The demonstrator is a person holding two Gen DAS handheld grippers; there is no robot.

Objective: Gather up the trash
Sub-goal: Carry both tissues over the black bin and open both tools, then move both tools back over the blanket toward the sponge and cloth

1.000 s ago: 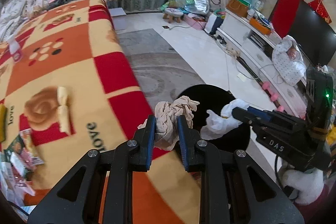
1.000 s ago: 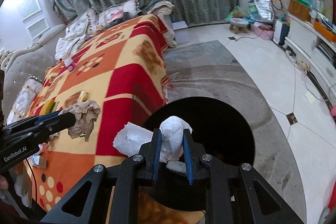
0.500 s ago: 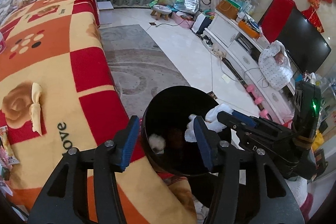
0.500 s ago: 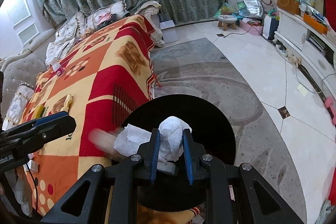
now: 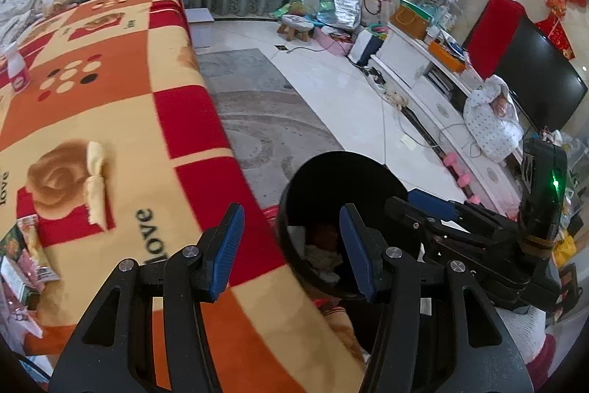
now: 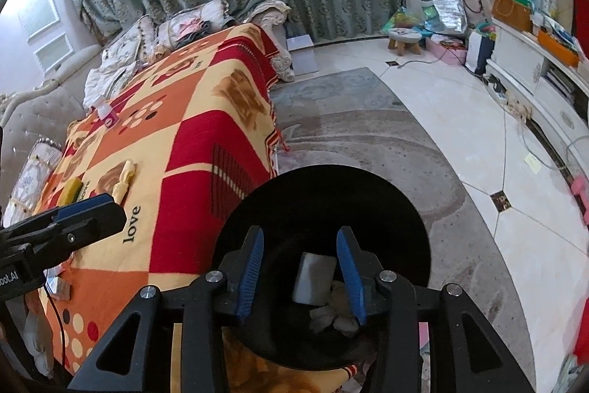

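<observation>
A black round trash bin stands on the floor against the blanket-covered table. My right gripper hangs over the bin's mouth; its jaws are opening and nothing is pressed between the blue pads. Below them, white crumpled paper and a pale flat piece lie inside the bin. My left gripper is open and empty at the bin's left rim, above more trash inside. On the table remain pale yellow peel pieces and snack wrappers.
A small pink-labelled bottle stands far back on the table, and a yellow item lies near the peels. A grey rug and tiled floor surround the bin. A white TV cabinet with cables lines the right wall.
The left gripper opened and its beige crumpled tissue dropped into the bin. The right gripper then opened and its white crumpled paper fell into the bin as well.
</observation>
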